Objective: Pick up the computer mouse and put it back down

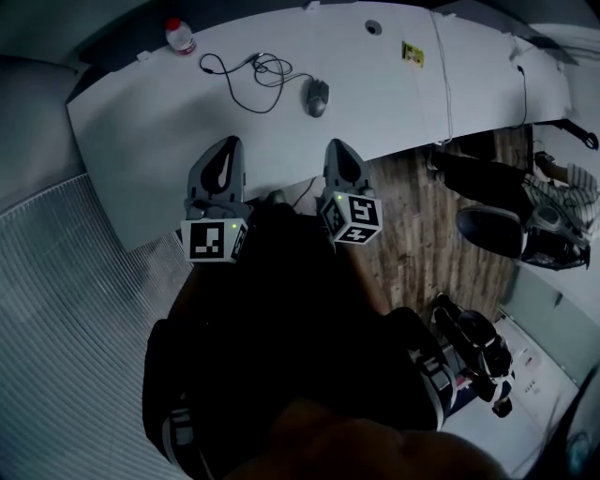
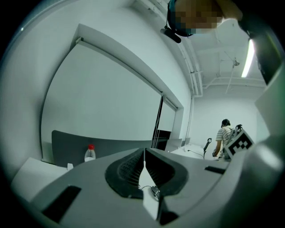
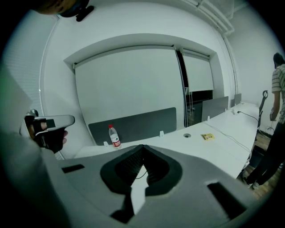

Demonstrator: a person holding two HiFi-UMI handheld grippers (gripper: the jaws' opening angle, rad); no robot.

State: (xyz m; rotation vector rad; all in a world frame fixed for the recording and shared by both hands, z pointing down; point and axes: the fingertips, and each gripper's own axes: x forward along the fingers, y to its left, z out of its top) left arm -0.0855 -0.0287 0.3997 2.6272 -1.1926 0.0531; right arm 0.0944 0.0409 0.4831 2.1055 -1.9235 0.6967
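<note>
The dark grey computer mouse (image 1: 317,97) lies on the white table (image 1: 159,122), with its black cable (image 1: 248,75) coiled to its left. Both grippers hover over the table's near edge, short of the mouse. My left gripper (image 1: 228,143) is shut and empty, its jaws meeting in a line in the left gripper view (image 2: 144,153). My right gripper (image 1: 337,146) is also shut and empty, its tips touching in the right gripper view (image 3: 142,149). A small piece of the mouse (image 2: 155,191) shows through the gap below the left jaws.
A water bottle with a red cap (image 1: 180,36) stands at the table's far left corner. A yellow card (image 1: 412,53) and a round cable hole (image 1: 373,27) are at the far right. Office chairs (image 1: 492,230) stand on the wooden floor to the right. A person (image 2: 222,133) stands farther off.
</note>
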